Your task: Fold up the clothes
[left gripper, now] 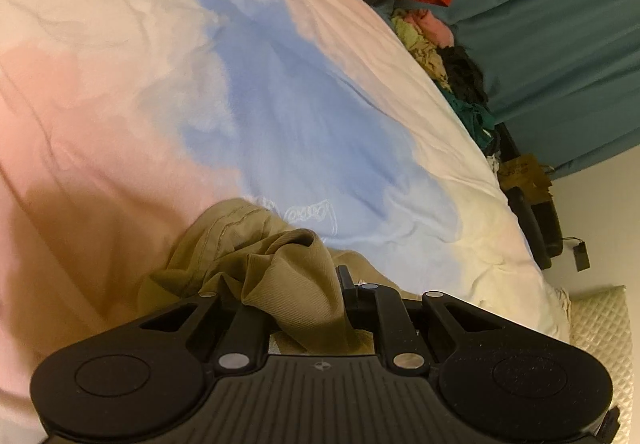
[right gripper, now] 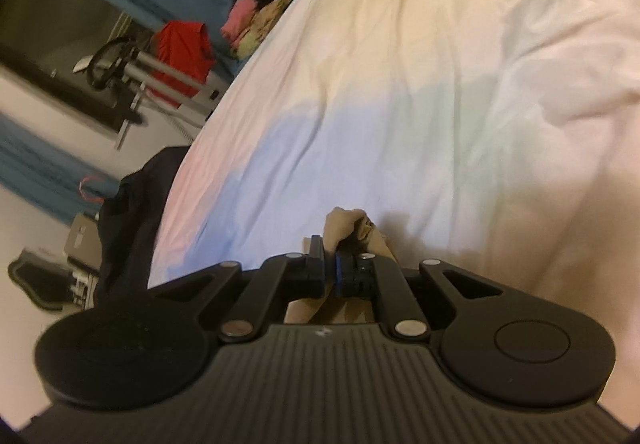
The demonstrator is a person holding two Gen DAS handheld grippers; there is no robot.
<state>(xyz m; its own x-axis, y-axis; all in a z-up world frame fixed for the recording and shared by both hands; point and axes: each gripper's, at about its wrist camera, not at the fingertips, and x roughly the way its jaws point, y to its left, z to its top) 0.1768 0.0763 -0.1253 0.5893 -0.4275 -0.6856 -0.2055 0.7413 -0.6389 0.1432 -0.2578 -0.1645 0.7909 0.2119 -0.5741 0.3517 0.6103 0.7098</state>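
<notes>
- Left wrist view: the left gripper (left gripper: 308, 284) pinches a bunched fold of a tan ribbed garment (left gripper: 256, 244), which spills forward of the fingers in a crumpled heap onto the pastel tie-dye duvet (left gripper: 280, 92).
- Right wrist view: the right gripper (right gripper: 330, 264) is pressed together on a small twisted tip of the same tan cloth (right gripper: 348, 222), held just above the duvet (right gripper: 400, 104).
- Risk: the right grip has only a thin nub of fabric. A pull to spread the garment could slip it free, and the cloth would drop in a heap.
- Risk: the left bite gathers several layers, so a fold made from it may come out skewed or trap a crease.
- Long axis: I cannot tell. The garment is too bunched in both views to show its length or which way it points.
</notes>
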